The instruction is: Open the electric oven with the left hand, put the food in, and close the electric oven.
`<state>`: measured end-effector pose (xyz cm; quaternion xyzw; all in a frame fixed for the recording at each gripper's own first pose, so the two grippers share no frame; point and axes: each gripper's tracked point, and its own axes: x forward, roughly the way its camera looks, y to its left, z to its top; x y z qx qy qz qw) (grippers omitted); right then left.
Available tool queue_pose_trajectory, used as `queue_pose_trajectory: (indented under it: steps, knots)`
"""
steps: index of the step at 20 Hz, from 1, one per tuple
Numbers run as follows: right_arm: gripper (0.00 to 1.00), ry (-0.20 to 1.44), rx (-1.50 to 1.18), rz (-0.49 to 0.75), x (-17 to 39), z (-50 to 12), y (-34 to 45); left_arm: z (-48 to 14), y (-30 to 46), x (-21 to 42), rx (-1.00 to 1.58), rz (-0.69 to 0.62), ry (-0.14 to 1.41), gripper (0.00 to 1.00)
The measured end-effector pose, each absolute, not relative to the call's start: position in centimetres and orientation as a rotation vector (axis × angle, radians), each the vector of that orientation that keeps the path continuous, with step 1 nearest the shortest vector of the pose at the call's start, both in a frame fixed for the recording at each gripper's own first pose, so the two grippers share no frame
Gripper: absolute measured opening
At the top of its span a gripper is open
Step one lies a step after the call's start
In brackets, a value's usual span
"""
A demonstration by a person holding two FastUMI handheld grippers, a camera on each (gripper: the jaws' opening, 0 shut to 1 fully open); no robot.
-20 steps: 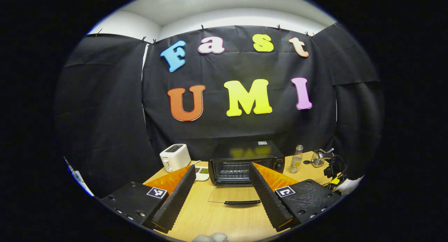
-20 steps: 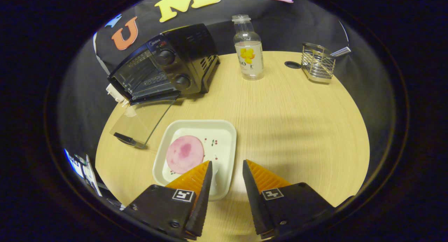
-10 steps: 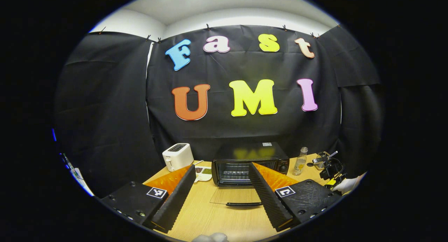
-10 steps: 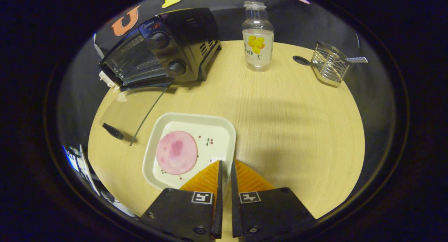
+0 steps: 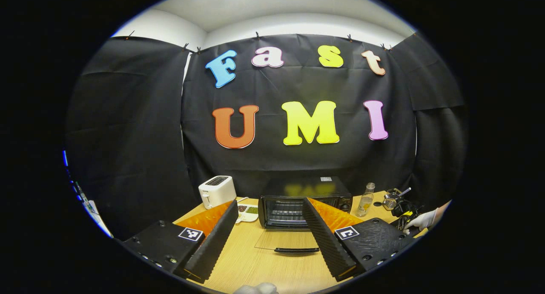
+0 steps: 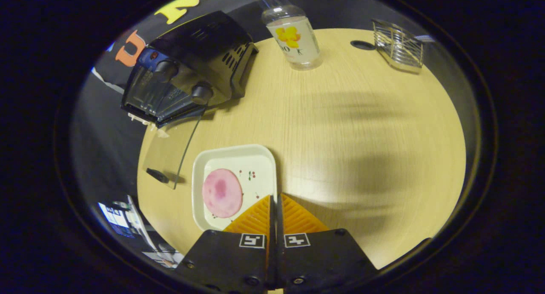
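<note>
Left tongs [image 5: 267,232], seen in the left gripper view, stood wide apart and held nothing, hovering over the pale wooden worktop [image 5: 255,264]. Compared with one second earlier they had drawn back a little from the black electric oven [image 5: 305,200], whose glass door [image 5: 286,239] lay folded down flat, its black handle [image 5: 296,250] nearest the camera. The opening step thus appeared complete.

Right tongs [image 6: 275,206], seen in the right gripper view, had gone from parted to pressed together on the near right rim of the white square plate [image 6: 264,166], which carried the round pink slice of food [image 6: 222,192]. The plate had apparently lifted, so its transfer towards the oven seemed to be starting.
</note>
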<state>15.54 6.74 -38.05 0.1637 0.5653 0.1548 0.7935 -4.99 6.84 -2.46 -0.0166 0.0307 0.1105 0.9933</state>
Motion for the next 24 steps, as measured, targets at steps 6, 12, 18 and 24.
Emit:
queue_pose_trajectory:
  steps: [6,12,18,24]
  knots:
    - [0.0,1.202,0.607,0.356,14.0,-37.7,5.6,-3.3,7.0,-6.0,-0.025,0.24,0.092,0.96]
    - [0.04,1.061,0.64,0.302,14.1,-33.5,4.2,-2.9,6.4,-6.5,-0.027,0.196,0.096,0.96]
    - [0.04,0.959,0.69,0.276,12.6,-29.0,6.2,-2.7,6.6,-7.3,-0.026,0.152,0.092,0.96]
    - [0.0,0.892,0.83,0.289,10.7,-27.0,15.2,-2.8,7.3,-8.6,-0.02,0.127,0.113,0.96]
